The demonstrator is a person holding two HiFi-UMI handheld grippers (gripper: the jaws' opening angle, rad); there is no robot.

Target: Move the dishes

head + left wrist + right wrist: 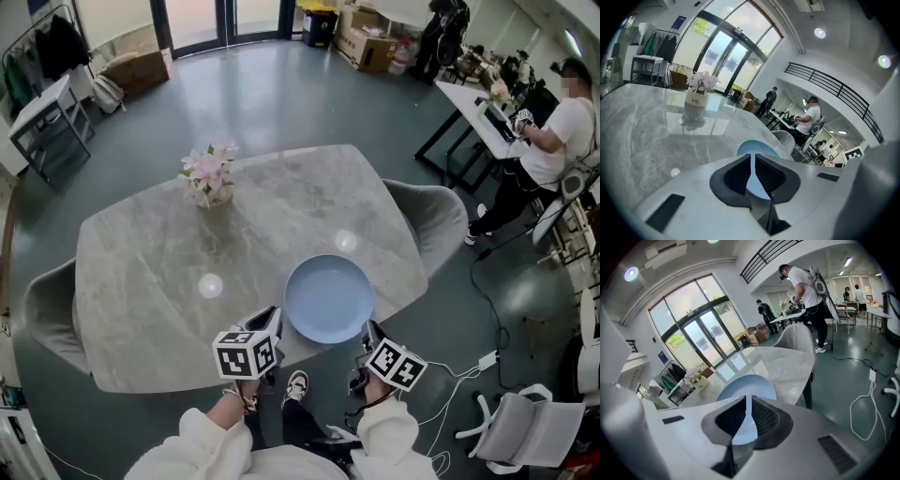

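Grey marble worktop [141, 281], near edge at lower centre: left hand-held gripper [269, 317] and right hand-held gripper [369, 331], both clenched, nothing between jaws. Just beyond, between them: pale blue plate [328, 298], flat on worktop. Farther, upper left: flower pot [211, 180], upright, well apart from plate. Upper right: person [553, 131].

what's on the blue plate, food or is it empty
Empty. The blue plate lies on the table, its whole inside bare in the head view.
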